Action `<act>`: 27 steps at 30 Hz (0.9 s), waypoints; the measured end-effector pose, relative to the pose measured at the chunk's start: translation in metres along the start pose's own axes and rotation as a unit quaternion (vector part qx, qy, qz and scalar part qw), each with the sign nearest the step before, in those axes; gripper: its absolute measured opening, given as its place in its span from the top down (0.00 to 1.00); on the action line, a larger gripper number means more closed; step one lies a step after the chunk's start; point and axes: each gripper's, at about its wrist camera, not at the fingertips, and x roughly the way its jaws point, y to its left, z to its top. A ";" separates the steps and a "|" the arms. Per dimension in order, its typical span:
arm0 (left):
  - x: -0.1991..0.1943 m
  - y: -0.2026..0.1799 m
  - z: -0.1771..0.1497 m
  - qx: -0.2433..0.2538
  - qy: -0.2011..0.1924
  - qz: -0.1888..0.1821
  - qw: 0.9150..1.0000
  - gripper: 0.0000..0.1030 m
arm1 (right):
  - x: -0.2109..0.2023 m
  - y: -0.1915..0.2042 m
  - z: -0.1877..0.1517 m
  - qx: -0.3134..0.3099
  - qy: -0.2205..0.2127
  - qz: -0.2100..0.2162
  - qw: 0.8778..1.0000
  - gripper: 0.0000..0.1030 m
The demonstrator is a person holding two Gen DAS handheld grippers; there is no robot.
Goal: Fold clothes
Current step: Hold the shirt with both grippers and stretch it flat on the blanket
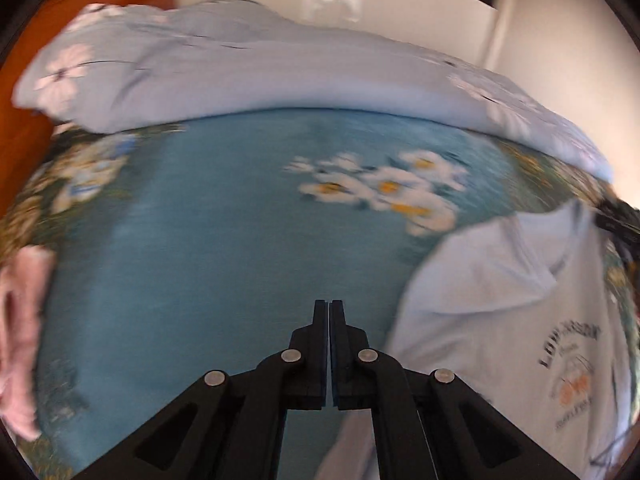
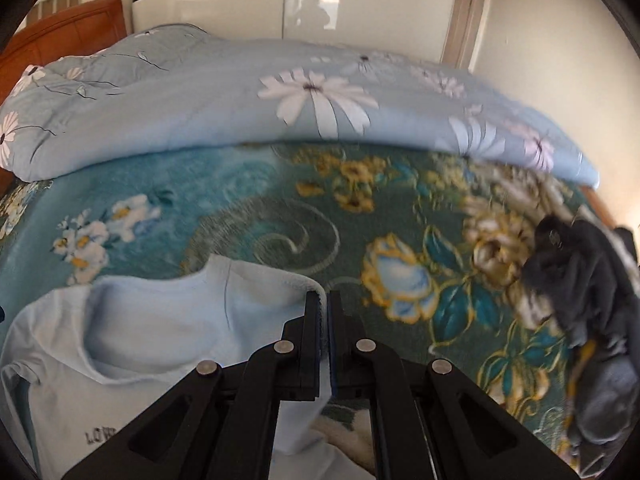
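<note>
In the left wrist view, the left gripper (image 1: 329, 304) sits at lower centre with its jaws pressed together and nothing visibly between them, over a teal floral bedspread (image 1: 192, 248). One pale blue short-sleeved T-shirt with dark lettering (image 1: 500, 320) lies at the lower right of the frame, partly doubled over itself; one pink cloth (image 1: 18, 340) shows at the left edge, and one light blue daisy-print quilt (image 1: 240, 76) is bunched across the top. In the right wrist view, the right gripper (image 2: 324, 300) at lower centre is nearly closed, and the shirt's hemmed edge appears to sit in the narrow slot between its jaws, though I cannot be sure. The shirt fills the lower left; one crumpled dark grey garment (image 2: 592, 320) waits at the right edge. Judging by this, folding has barely begun: one shirt is partly gathered and not yet squared, and at least two pieces look untouched.
</note>
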 end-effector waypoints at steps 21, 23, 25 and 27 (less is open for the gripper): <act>0.023 -0.036 0.003 0.021 0.026 0.005 0.999 0.98 | -0.004 -0.004 0.004 0.003 0.005 0.025 1.000 0.97; 0.011 -0.031 0.015 0.011 -0.001 0.020 1.000 0.98 | -0.010 0.001 0.014 -0.003 -0.004 0.028 1.000 0.97; -0.001 -0.026 0.030 0.005 -0.026 0.038 0.999 0.98 | -0.016 0.006 0.023 -0.009 -0.013 0.031 0.999 0.97; -0.010 -0.016 0.053 -0.003 -0.036 0.054 0.998 0.98 | -0.022 0.020 0.041 -0.026 -0.027 0.029 0.999 0.97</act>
